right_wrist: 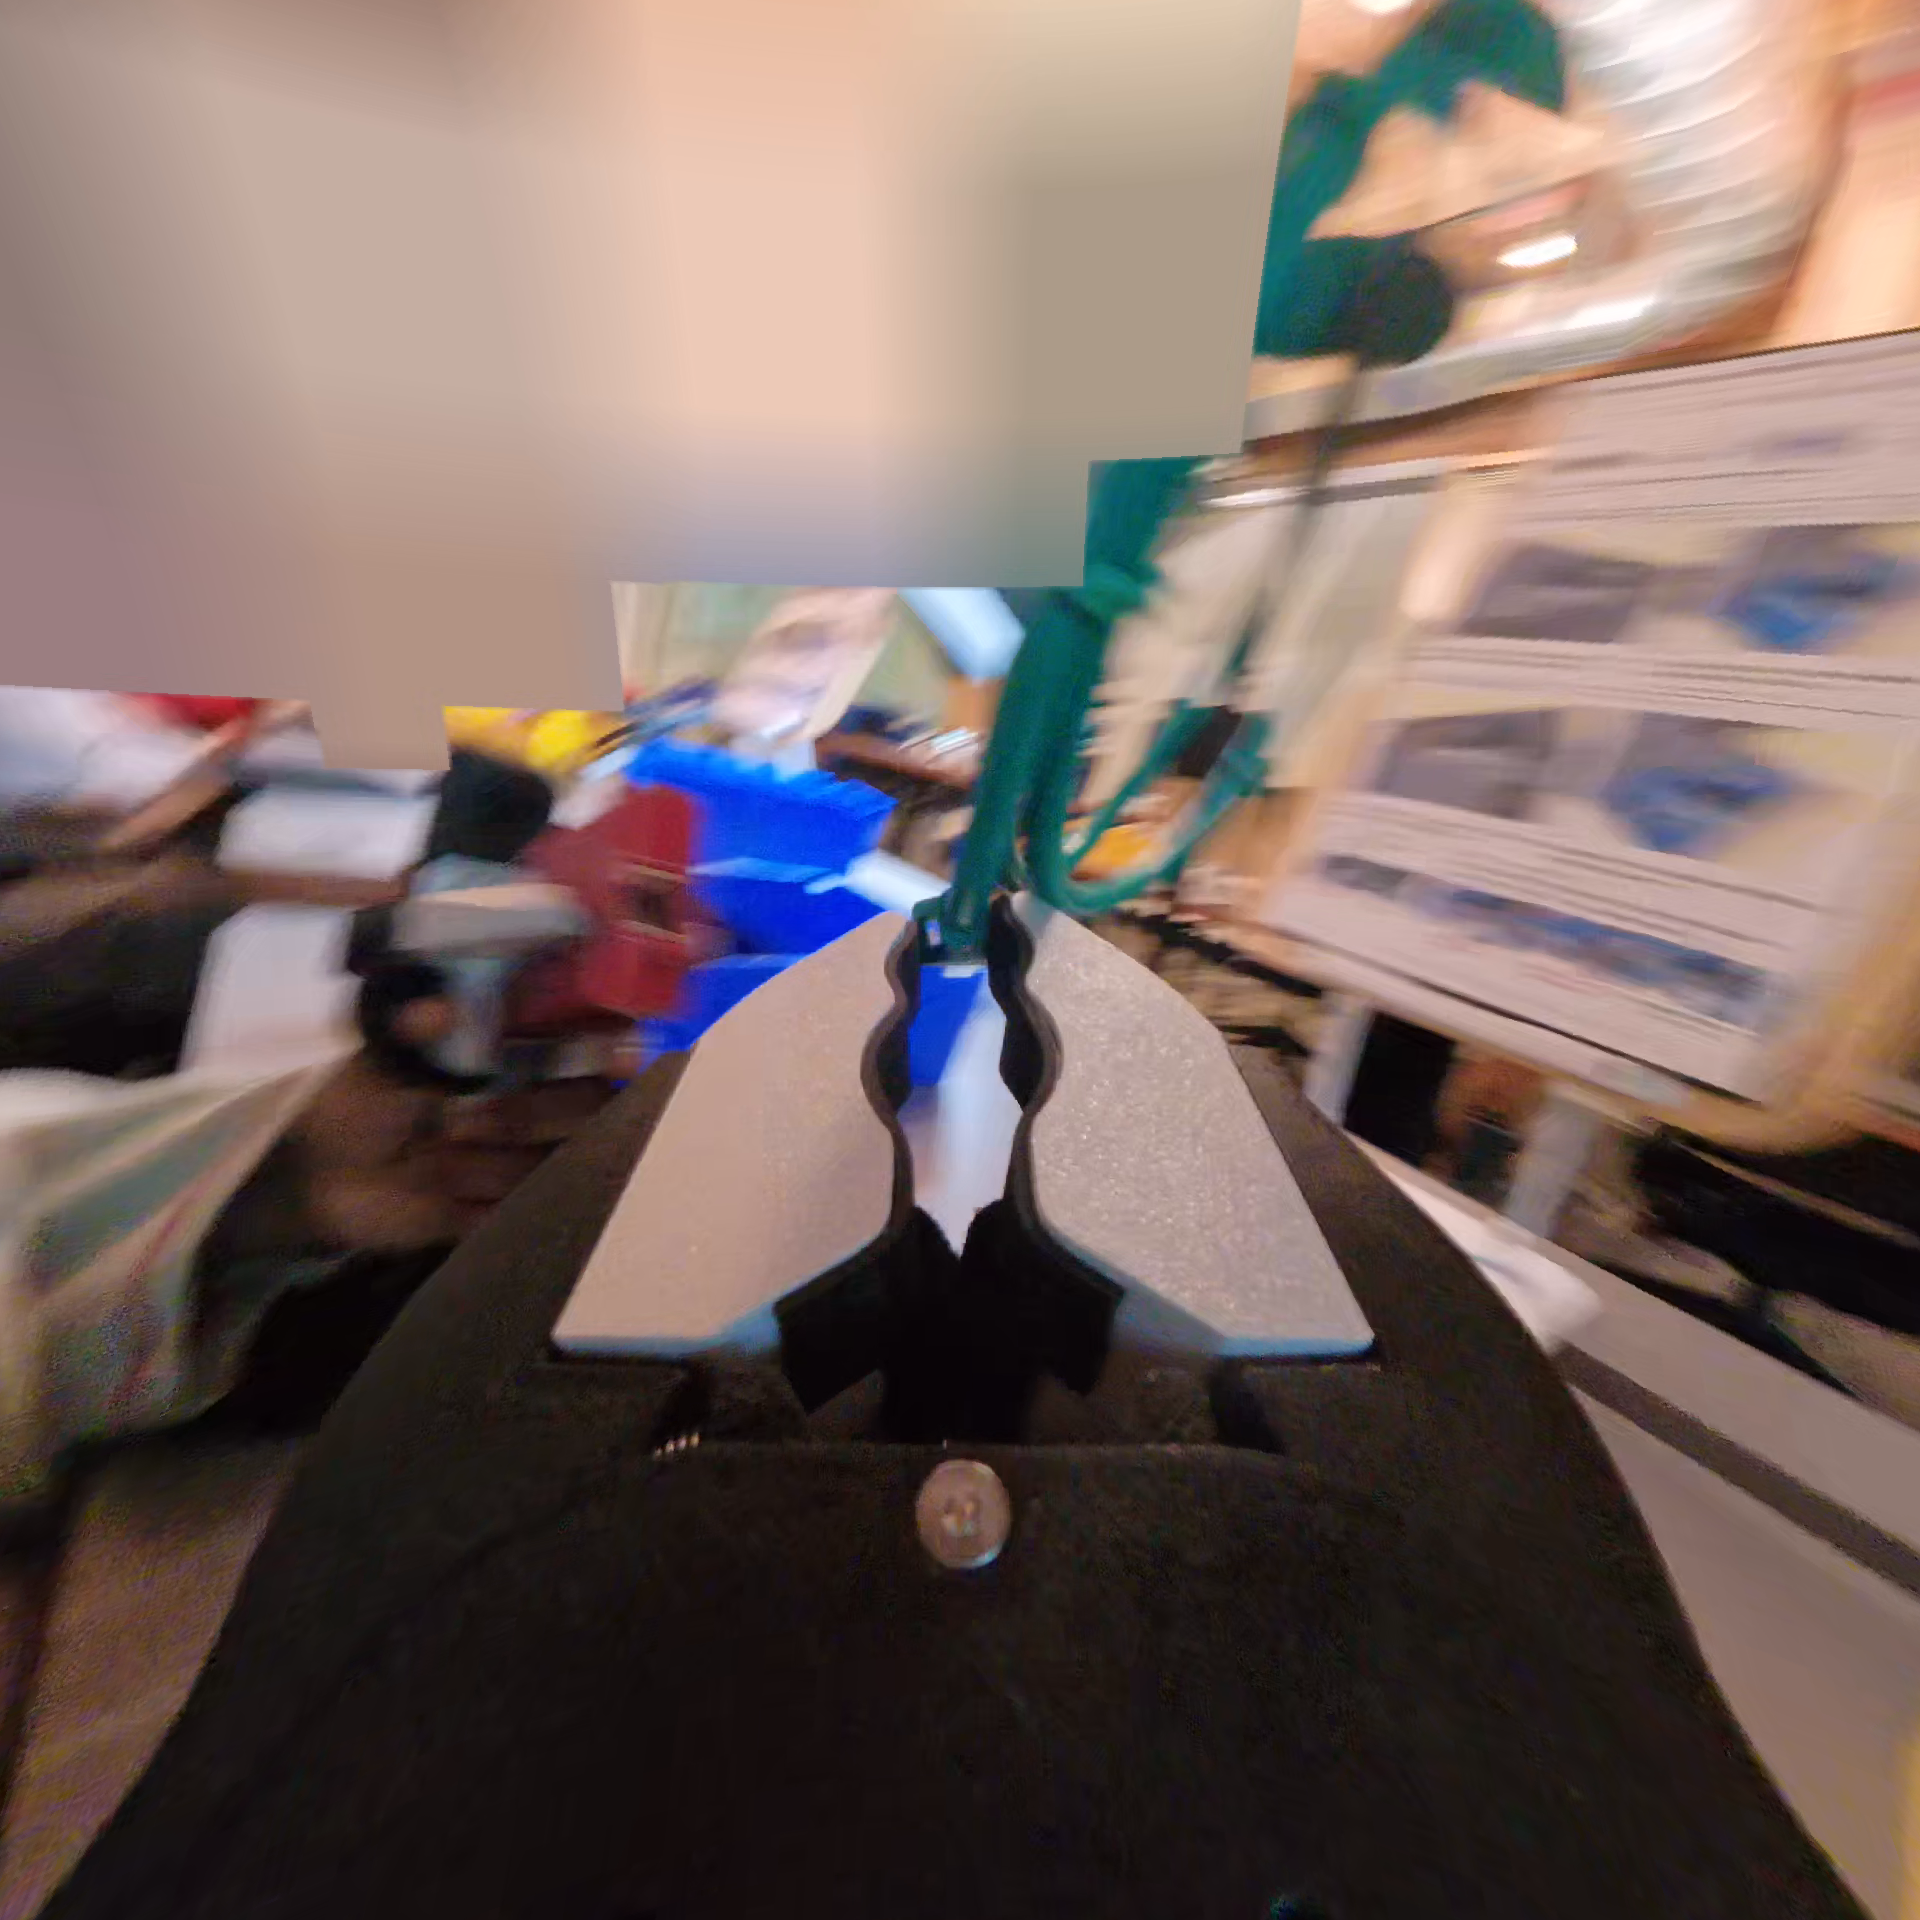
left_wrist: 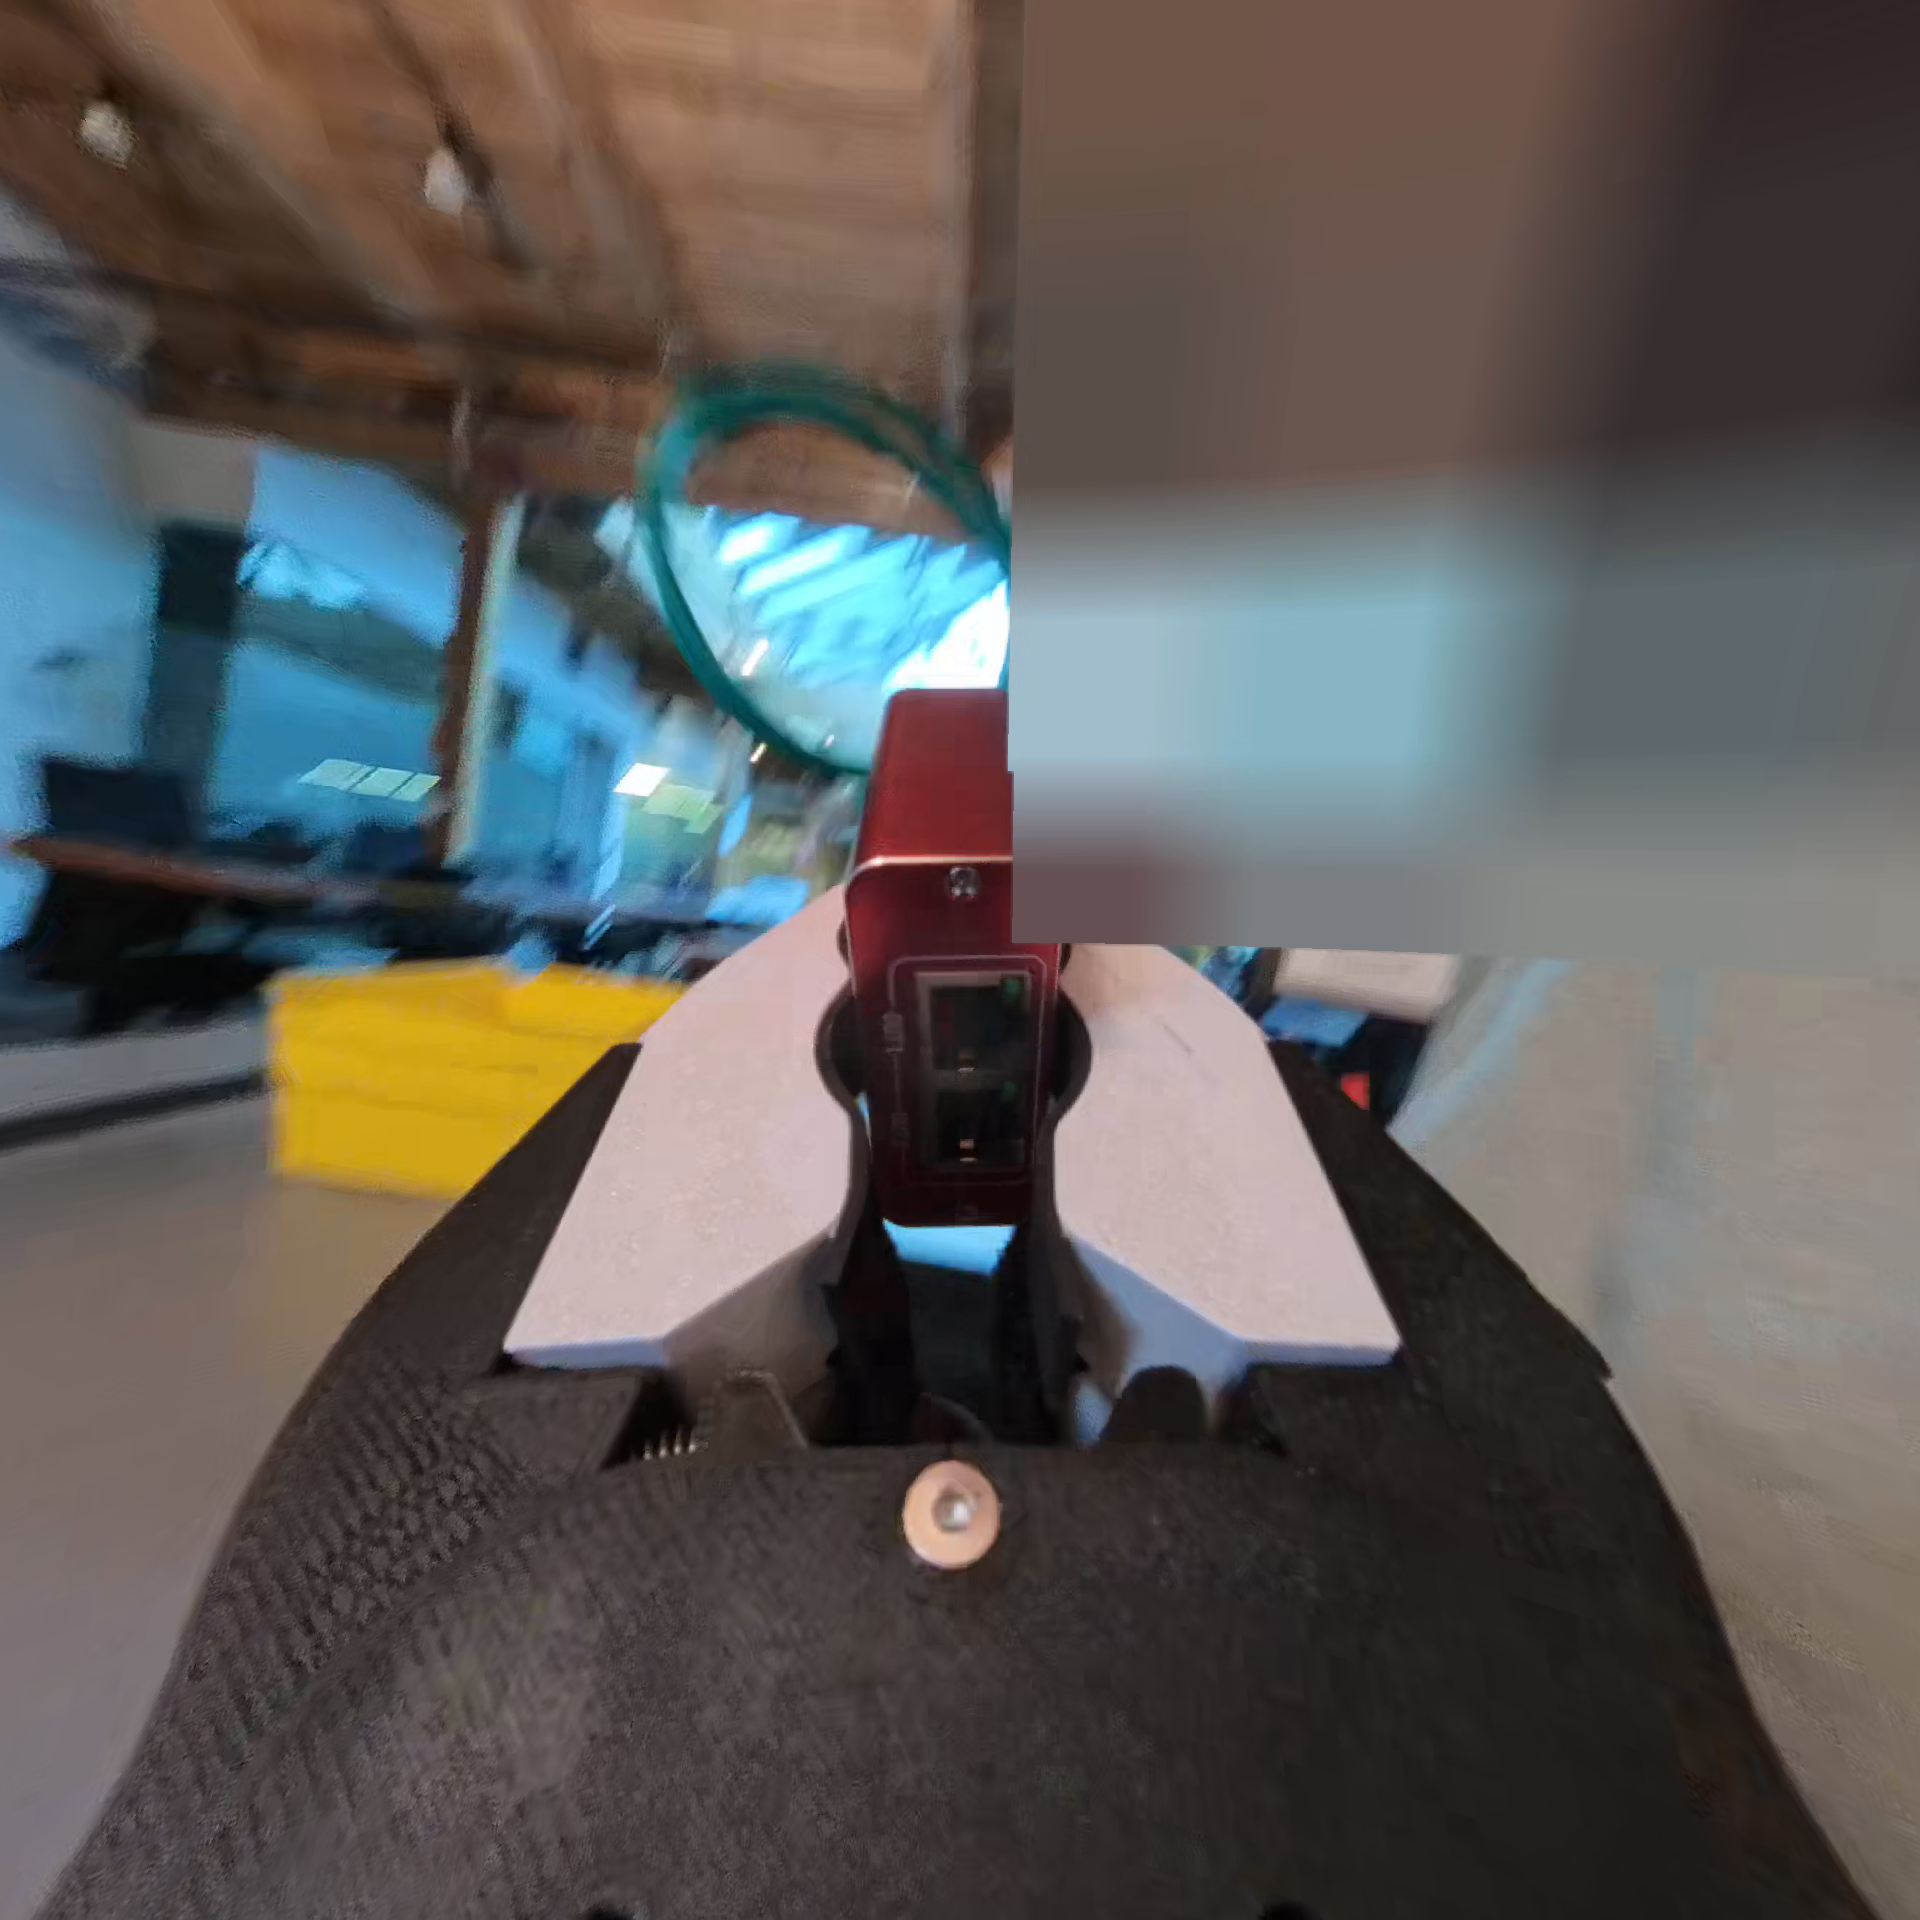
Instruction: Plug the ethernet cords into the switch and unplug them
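Red anodised metal, the switch (left_wrist: 951,997) stands on end, clamped in the left gripper (left_wrist: 954,1049), ports empty: rigid, probably slick, best held by its flat sides. The right gripper (right_wrist: 956,940) pinches the green ethernet cord (right_wrist: 1023,748) at its plug (floppy beyond). Port markings are too small to read.

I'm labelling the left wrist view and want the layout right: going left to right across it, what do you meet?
Yellow bin → loop of green cable → red switch, clamped upright in the left gripper.
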